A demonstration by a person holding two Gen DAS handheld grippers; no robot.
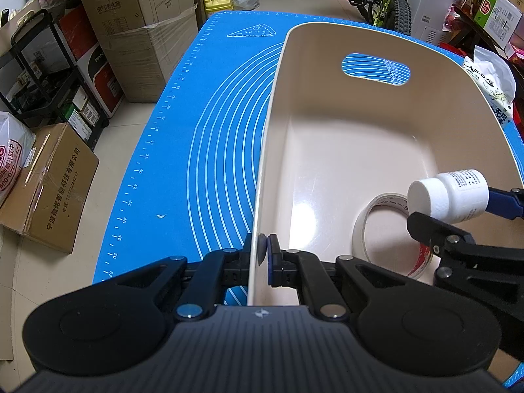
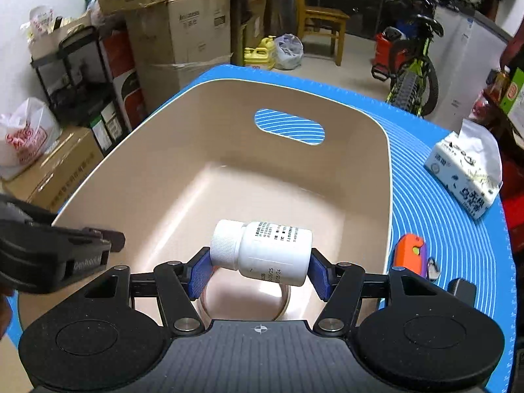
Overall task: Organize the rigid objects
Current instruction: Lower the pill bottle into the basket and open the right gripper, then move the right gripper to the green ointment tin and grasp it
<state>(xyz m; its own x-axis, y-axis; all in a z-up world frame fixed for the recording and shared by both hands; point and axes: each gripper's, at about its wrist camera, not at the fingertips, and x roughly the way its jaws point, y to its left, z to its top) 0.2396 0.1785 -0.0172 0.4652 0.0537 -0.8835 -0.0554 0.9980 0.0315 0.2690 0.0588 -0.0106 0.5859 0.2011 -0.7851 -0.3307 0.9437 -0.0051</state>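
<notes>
Fingers (image 2: 199, 270) over blue mat (image 2: 442, 216)

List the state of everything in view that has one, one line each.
Left gripper: shut on the bin's side wall.
Right gripper: shut on the pill bottle, end to end.
White pill bottle: capped, held sideways above the bin floor.
Beige bin: upright on the blue mat.
Tape roll: lying flat inside the bin.
Tissue pack: opened, tissue sticking out.

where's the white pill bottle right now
The white pill bottle lies sideways, clamped in the right gripper, hanging over the near end of the beige bin, just above the tape roll on its floor.
</notes>
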